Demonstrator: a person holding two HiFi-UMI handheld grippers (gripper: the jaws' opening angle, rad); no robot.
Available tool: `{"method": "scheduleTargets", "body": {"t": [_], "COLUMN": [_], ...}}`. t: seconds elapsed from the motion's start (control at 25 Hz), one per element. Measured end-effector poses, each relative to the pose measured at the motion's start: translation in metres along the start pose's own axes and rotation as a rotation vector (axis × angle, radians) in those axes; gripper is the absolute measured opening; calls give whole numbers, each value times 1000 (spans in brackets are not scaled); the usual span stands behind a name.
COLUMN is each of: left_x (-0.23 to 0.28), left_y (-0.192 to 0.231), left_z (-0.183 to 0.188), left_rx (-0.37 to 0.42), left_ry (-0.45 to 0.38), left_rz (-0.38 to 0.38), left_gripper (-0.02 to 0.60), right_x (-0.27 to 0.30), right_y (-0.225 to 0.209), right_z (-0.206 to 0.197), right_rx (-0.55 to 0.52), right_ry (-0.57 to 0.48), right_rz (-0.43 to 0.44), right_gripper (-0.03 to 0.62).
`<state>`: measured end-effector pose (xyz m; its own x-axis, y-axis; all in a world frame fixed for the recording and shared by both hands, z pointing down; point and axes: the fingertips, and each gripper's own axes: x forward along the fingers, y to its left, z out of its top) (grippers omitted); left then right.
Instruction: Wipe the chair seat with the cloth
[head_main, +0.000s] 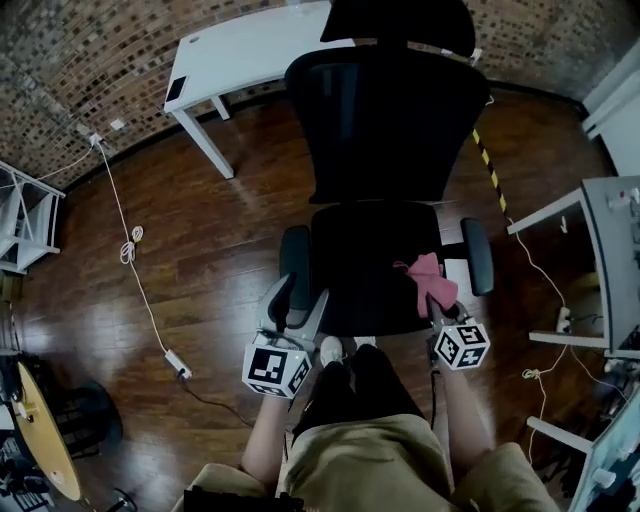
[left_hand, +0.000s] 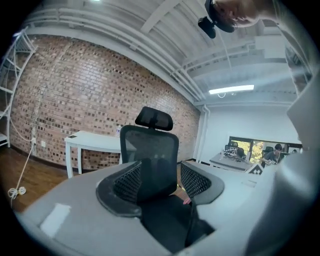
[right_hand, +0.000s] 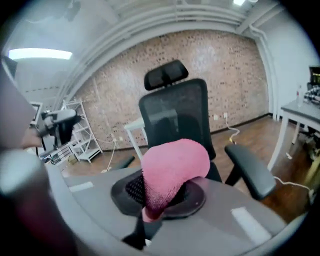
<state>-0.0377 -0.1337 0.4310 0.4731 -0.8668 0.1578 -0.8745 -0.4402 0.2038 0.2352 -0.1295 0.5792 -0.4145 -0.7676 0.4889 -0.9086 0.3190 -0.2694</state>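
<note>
We hold the right gripper (right_hand: 162, 196) clenched on the pink cloth (right_hand: 172, 167), which is pinched between its pads and bulges up over the tips (it covers most of the gap between them). From the head view, that bunch hangs just past the gripper's tips, over the front right corner of the chair seat (head_main: 365, 265). The right armrest (head_main: 478, 255) stands just outside the gripper.

Our left gripper (left_hand: 160, 186) has its jaws parted with nothing between them, and we see only the chair through the gap. It sits at the seat's front left corner, right beside the left armrest (head_main: 292, 258), and points roughly level at the chair.

Ahead of both tools the black seat spreads out. Beyond it rises the mesh backrest (head_main: 385, 120), topped by the headrest (head_main: 400, 22).

Farther off, past the chair and to the left of the left gripper's line, a white table (head_main: 240, 50) stands on the wooden floor (head_main: 200, 230) against the brick wall (head_main: 60, 60)
</note>
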Motion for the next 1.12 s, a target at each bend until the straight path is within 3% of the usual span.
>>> {"method": "scheduleTargets", "body": {"t": [0.16, 0.36, 0.44, 0.6, 0.8, 0.92, 1.12], "left_x": [-29, -91, -116, -165, -213, -243, -272], "left_y": [-46, -120, -150, -219, -285, -290, -283], "left_z": [47, 100, 105, 81, 19, 14, 50], "left_rx": [47, 148, 174, 141, 82, 72, 132], "left_ry": [-68, -188, -215, -234, -105, -124, -187], "left_rz": [0, 26, 54, 105, 98, 97, 82], "left_gripper": [227, 228, 227, 229, 227, 225, 222], "right_x": [-86, -191, -227, -299, -356, -380, -397], "right_y": [56, 110, 123, 124, 112, 126, 158], "right_z": [89, 133, 131, 107, 55, 47, 50], "right_rx": [-60, -163, -204, -262, -198, -225, -260], "right_ry": [-231, -404, -448, -465, -388, -390, -413], "right_rz": [40, 119, 174, 240, 237, 241, 248], "right_gripper": [20, 20, 20, 20, 20, 20, 21]}}
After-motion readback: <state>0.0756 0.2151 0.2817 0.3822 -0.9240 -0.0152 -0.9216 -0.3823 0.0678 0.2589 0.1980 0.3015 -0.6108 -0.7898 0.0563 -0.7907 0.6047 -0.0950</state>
